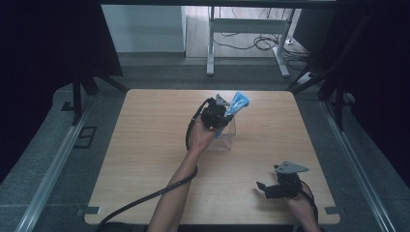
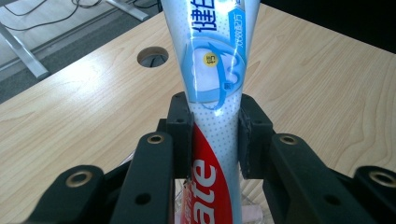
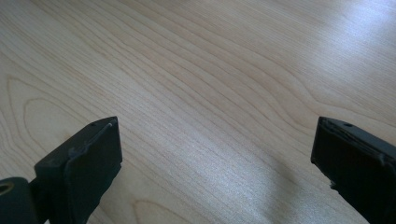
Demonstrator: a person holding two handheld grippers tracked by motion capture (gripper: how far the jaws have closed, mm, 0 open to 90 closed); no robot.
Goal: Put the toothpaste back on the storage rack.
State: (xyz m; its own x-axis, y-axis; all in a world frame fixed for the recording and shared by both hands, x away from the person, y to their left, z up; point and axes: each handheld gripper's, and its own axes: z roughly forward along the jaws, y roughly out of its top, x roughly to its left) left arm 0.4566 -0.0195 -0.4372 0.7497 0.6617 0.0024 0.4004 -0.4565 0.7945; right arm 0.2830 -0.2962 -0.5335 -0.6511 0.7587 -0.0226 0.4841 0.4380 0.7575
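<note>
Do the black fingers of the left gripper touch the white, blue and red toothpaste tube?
Touching: in the left gripper view, both fingers press the toothpaste tube.

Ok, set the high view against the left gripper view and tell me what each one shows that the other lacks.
High view alone: the clear container under the left gripper, the right gripper open low over the near right part of the table, both forearms, and the floor and desk legs beyond.

Left gripper view alone: the print on the toothpaste tube, red and white lower down and pale blue above, the pads pressing its sides, and a round hole in the tabletop.

Both: the tube in the left gripper over the wooden table.
</note>
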